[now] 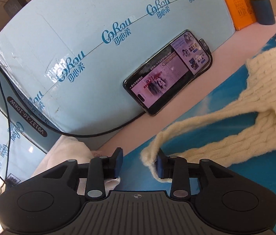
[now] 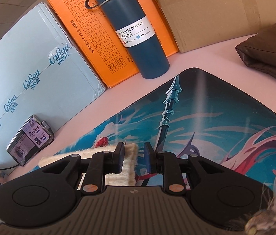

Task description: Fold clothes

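A cream cable-knit sweater (image 1: 271, 82) lies on the blue printed mat (image 1: 206, 105) at the right of the left wrist view. One sleeve (image 1: 216, 135) stretches toward my left gripper (image 1: 138, 164), and its cuff (image 1: 149, 156) rests against the inner side of the right finger. That gripper is open, with bare mat in most of the gap. In the right wrist view, a cream knit edge (image 2: 131, 160) lies between the fingers of my right gripper (image 2: 134, 157), against the left finger and apart from the right one. This gripper is open too.
A phone (image 1: 167, 72) with a lit screen and a black cable leans on a light blue box (image 1: 69, 39). An orange box (image 2: 102, 35), a blue vacuum bottle (image 2: 134, 29) and a cardboard box (image 2: 216, 9) stand at the back. A dark brown pouch (image 2: 269, 52) lies at the right. Pale cloth (image 1: 69, 152) sits at the left.
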A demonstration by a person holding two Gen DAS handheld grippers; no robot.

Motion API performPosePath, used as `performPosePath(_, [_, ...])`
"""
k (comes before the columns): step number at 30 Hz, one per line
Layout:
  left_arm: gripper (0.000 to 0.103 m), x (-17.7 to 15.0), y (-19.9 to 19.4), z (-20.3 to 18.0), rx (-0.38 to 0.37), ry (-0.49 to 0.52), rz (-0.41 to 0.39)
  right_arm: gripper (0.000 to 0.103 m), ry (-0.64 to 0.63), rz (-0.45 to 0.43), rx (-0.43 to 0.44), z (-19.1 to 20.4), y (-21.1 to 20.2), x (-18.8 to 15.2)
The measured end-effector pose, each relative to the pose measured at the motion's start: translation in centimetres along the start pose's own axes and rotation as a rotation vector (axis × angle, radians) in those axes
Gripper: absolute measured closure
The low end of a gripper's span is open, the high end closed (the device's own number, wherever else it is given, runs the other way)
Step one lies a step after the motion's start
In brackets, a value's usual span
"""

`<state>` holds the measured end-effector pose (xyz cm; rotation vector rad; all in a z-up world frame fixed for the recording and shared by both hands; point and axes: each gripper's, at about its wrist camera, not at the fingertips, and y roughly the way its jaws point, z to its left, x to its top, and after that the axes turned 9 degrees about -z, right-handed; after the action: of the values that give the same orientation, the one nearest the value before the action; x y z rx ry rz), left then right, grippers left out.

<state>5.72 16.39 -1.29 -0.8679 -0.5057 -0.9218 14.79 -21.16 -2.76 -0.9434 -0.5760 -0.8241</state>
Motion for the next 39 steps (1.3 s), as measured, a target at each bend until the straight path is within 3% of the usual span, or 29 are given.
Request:
performPosePath(4, [0.041, 0.2, -1.7, 1.2, -0.004, -0.018, -0.049, 0.081, 0.009, -0.004, 0.009, -0.1, 0.0, 0.0])
performPosePath(8, [0.024, 0.2, -5.1, 3.3, -0.012, -0.181, -0.118, 0.08, 0.029, -0.029, 0.029, -0.2, -0.4, 0.1])
performPosePath(10, [0.023, 0.3, -6.8, 4.3, -0.016, -0.262, -0.152, 0.06, 0.046, -0.057, 0.044, -0.3, -0.8, 0.2])
performPosePath(11, [0.022, 0.1, -7.8, 4.8, -0.012, -0.311, -0.169, 0.056, 0.056, -0.074, 0.051, -0.3, -1.0, 0.2])
performPosePath(14, [0.01, -1.9, -11.3, 6.3, 0.031, -0.496, -0.21, 0.04, 0.067, -0.098, 0.069, -0.3, -1.4, 0.4])
performPosePath(19, [0.009, -6.8, -16.3, 8.1, 0.05, -0.789, -0.228, 0.027, 0.084, -0.077, 0.11, -0.2, -1.7, 0.4])
performPosePath(23, [0.006, -10.5, -19.0, 8.0, 0.102, -0.88, -0.211, 0.019, 0.033, -0.076, 0.124, 0.5, -2.1, -0.2])
performPosePath(26, [0.006, -13.2, -20.4, 7.7, 0.101, -0.974, -0.179, 0.018, -0.035, -0.085, 0.126, 1.4, -3.0, -1.1])
performPosePath(29, [0.006, -15.3, -21.2, 7.6, 0.051, -1.101, -0.163, 0.015, -0.1, -0.078, 0.152, 2.3, -4.4, -2.0])
performPosePath(34, [0.006, -17.7, -20.9, 6.9, -0.152, -1.33, -0.137, 0.013, -0.138, -0.05, 0.246, 3.2, -9.0, -3.9])
performPosePath(39, [0.006, -16.7, -19.9, 5.7, -0.242, -1.325, -0.154, 0.011, -0.283, -0.071, 0.534, 3.4, -16.0, -7.6])
